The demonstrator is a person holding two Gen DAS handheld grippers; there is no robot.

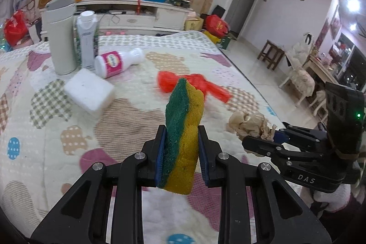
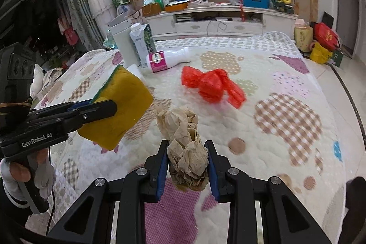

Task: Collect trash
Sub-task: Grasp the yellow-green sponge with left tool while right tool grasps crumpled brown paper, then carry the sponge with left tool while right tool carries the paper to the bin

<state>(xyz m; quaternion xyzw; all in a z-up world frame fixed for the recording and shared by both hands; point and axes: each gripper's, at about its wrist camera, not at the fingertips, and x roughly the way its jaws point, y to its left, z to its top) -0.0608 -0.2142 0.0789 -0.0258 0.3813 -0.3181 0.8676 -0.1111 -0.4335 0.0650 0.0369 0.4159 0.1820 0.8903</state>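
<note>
Over the quilted bed [image 1: 128, 129], both grippers are off the surface and loaded. Left gripper [image 1: 181, 148]: pads clamped on a yellow-green sponge [image 1: 183, 120], which stands upright and pokes well past the fingertips. Right gripper [image 2: 188, 161]: jaws closed on a crumpled brown paper wad [image 2: 185, 141], which also sticks out past the tips. From the left wrist camera, the right gripper sits just beside the left, at the bed's right edge, with open tile floor [image 1: 254, 61] beyond it.

Loose on the bed: a red plastic bag [image 2: 210, 84] mid-surface, ahead of both grippers, with clear quilt all round it. The far left corner is crowded: a white foam block [image 1: 89, 93] lies flat, near a toppled white bottle [image 1: 119, 62] with a pink label. Behind them stand a carton [image 1: 86, 38] and a tall cream flask [image 1: 60, 36], just beside each other.

The near half of the quilt is bare. Beyond the bed's far edge, a white TV cabinet [image 2: 228, 20] runs the width of the room. A gloved hand [image 2: 29, 173] holds the left gripper's handle at lower left in the right wrist view.
</note>
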